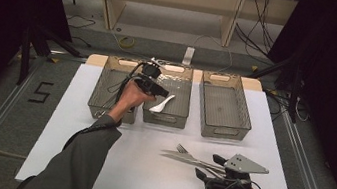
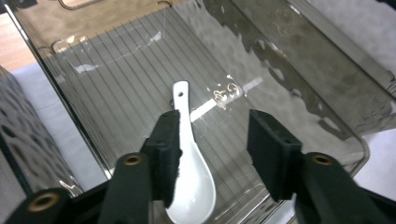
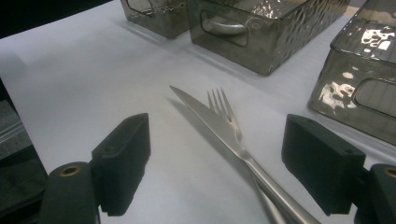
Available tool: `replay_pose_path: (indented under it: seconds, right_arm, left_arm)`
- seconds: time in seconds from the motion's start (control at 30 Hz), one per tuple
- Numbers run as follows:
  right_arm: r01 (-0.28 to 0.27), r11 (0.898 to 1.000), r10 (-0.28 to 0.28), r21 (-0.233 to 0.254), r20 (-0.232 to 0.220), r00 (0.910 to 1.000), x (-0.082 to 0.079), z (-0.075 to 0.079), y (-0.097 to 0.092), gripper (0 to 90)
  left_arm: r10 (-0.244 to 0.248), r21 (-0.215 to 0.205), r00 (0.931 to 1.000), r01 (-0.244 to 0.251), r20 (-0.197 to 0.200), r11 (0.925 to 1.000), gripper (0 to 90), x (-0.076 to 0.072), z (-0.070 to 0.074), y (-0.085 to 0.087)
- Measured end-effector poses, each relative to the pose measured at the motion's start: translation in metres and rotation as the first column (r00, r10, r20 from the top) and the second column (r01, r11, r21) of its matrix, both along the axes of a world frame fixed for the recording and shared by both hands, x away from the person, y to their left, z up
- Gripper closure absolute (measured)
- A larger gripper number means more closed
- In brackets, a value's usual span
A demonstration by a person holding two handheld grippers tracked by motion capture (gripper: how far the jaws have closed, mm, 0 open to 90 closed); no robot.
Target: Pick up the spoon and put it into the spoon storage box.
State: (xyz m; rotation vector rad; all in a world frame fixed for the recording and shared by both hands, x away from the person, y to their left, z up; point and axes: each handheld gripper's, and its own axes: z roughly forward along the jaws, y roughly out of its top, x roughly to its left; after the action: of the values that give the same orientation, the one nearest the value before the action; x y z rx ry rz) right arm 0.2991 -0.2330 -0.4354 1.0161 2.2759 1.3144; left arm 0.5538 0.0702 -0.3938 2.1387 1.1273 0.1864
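- Spoon: white, ceramic-looking, lying on the ribbed floor of the middle bin, bowl toward the near end, handle pointing to the far end. In the high view the spoon sits at the bin's near-left part.
- Left gripper: jaws apart above the spoon; one pad overlaps the spoon's neck in the picture, the other stands clear to the side. Whether that pad touches, cannot tell. Nothing is clamped. In the high view the left gripper hangs over the middle bin.
- Right gripper: jaws wide apart, holding nothing, low over the table near its front right.
- Knife and fork: steel, lying crossed on the table between the right jaws; knife on top, fork tines showing beyond it.
- Bins: three smoky clear plastic bins in a row at the table's far side; left bin just beside the middle one, right bin a little apart.
- Table: white, matte top.
- Room: grey floor with a "5" mark at left, cables, a wooden shelf frame behind, dark curtains on both sides.
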Motion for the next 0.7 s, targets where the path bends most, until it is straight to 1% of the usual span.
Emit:
replay_pose_path:
  seconds: [0.1,0.2,0.23,0.3,0.4,0.47,0.57,0.7]
  right_arm:
    - [0.000,1.000,0.000,-0.002,0.000,1.0000,0.000,0.000,0.000,24.7]
    - [0.001,1.000,-0.001,-0.001,-0.001,1.0000,0.000,0.000,0.000,24.8]
    - [0.002,1.000,-0.002,-0.002,0.000,1.0000,0.000,0.000,0.000,24.7]
    - [0.002,1.000,-0.002,-0.002,-0.001,1.0000,0.000,0.000,0.000,24.8]
    - [0.002,1.000,-0.002,-0.002,-0.002,1.0000,0.000,0.000,0.000,24.7]
    - [0.002,1.000,-0.002,-0.003,-0.004,1.0000,0.000,-0.001,0.000,24.8]
    - [0.003,1.000,-0.003,-0.003,-0.005,1.0000,0.000,-0.001,0.001,24.8]
    - [0.001,1.000,-0.001,-0.009,-0.008,1.0000,0.002,-0.002,0.002,24.8]
  left_arm:
    - [0.001,0.005,1.0000,-0.001,-0.002,1.0000,45.4,-0.002,0.004,0.000]
    - [-0.006,-0.004,0.9999,0.006,0.010,1.0000,41.1,-0.005,0.009,0.002]
    - [-0.006,-0.018,0.9999,0.006,0.014,0.9998,40.2,-0.007,0.011,0.003]
    - [-0.011,-0.031,0.9997,0.011,0.021,0.9995,38.2,-0.010,0.013,0.006]
    - [-0.011,-0.043,0.9994,0.012,0.032,0.9990,35.6,-0.016,0.015,0.012]
    - [-0.016,-0.047,0.9993,0.017,0.032,0.9987,34.3,-0.020,0.017,0.016]
    - [-0.009,-0.083,0.9992,0.012,0.038,0.9964,32.0,-0.027,0.017,0.021]
    - [-0.019,-0.112,0.9986,0.024,0.050,0.9934,29.5,-0.042,0.015,0.026]
